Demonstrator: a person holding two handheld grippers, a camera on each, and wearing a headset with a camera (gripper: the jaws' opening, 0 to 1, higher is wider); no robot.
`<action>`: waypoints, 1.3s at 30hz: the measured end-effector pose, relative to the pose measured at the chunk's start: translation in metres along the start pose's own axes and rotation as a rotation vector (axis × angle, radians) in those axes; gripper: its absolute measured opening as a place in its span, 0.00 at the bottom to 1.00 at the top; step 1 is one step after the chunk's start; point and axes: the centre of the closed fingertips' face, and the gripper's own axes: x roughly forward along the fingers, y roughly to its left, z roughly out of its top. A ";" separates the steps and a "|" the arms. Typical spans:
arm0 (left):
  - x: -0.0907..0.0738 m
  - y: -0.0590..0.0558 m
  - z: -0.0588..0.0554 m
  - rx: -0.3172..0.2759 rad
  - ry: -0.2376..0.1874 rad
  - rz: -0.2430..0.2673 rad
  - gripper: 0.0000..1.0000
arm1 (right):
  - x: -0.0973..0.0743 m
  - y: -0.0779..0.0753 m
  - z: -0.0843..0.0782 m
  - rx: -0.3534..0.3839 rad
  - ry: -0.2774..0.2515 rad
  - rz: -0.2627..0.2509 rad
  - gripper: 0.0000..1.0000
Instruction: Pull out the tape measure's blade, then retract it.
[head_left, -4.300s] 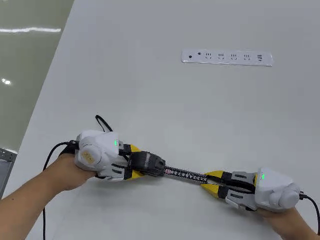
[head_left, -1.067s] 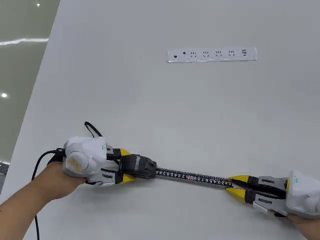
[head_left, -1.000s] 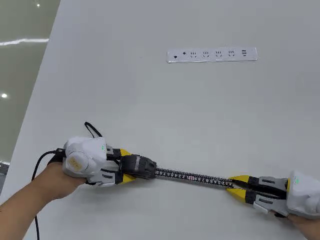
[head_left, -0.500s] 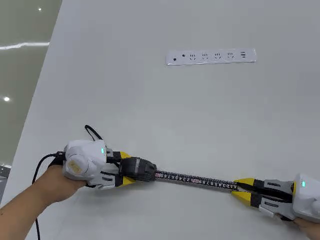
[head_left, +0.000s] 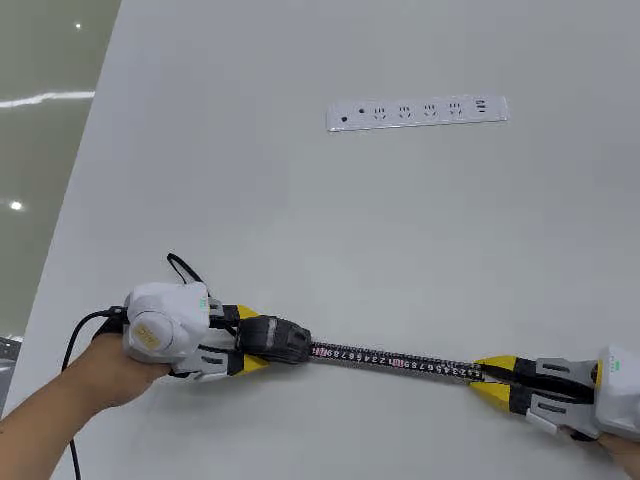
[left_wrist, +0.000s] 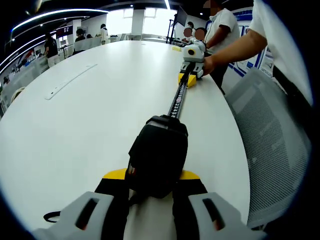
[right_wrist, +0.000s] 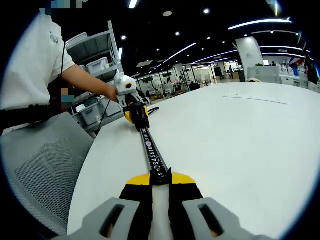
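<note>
My left gripper (head_left: 255, 340) is clamped on the tape measure (head_left: 280, 340). Its yellow-tipped jaws press against the two flat sides of the case, a chunky black body with rounded corners and a matte, rubbery look. The case sits between those jaws with its mouth pointing away from my left hand (head_left: 100, 365). From that mouth the blade (head_left: 395, 358) runs out straight and low along the tabletop to my right gripper (head_left: 492, 378), whose jaws are pinched together on the blade's far end. The blade is a narrow dark strip with a slight gloss, printed with small pale numerals and a few red marks. Both grippers have smooth white plastic shells, black finger arms and wedge-shaped yellow pads.

The table (head_left: 350, 220) is a broad white slab, smooth enough to carry soft reflections, with a curved edge. Ahead of both grippers and well apart from the blade lies a long, flat white power strip (head_left: 416, 112) with a row of sockets. A thin black cable (head_left: 185, 268) loops on the table just behind my left gripper. In the left gripper view, the grey mesh back of a chair (left_wrist: 270, 150) stands off the table's edge, to the right of the jaws.
</note>
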 end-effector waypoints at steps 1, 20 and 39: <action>0.000 0.000 0.000 0.000 0.001 0.000 0.29 | 0.000 0.000 0.000 -0.001 -0.001 0.000 0.08; 0.000 0.000 -0.001 -0.002 0.004 0.002 0.29 | -0.013 -0.003 -0.004 0.006 -0.006 -0.013 0.08; 0.000 0.000 0.000 -0.001 0.007 0.003 0.29 | -0.026 -0.003 0.000 0.020 -0.020 -0.029 0.08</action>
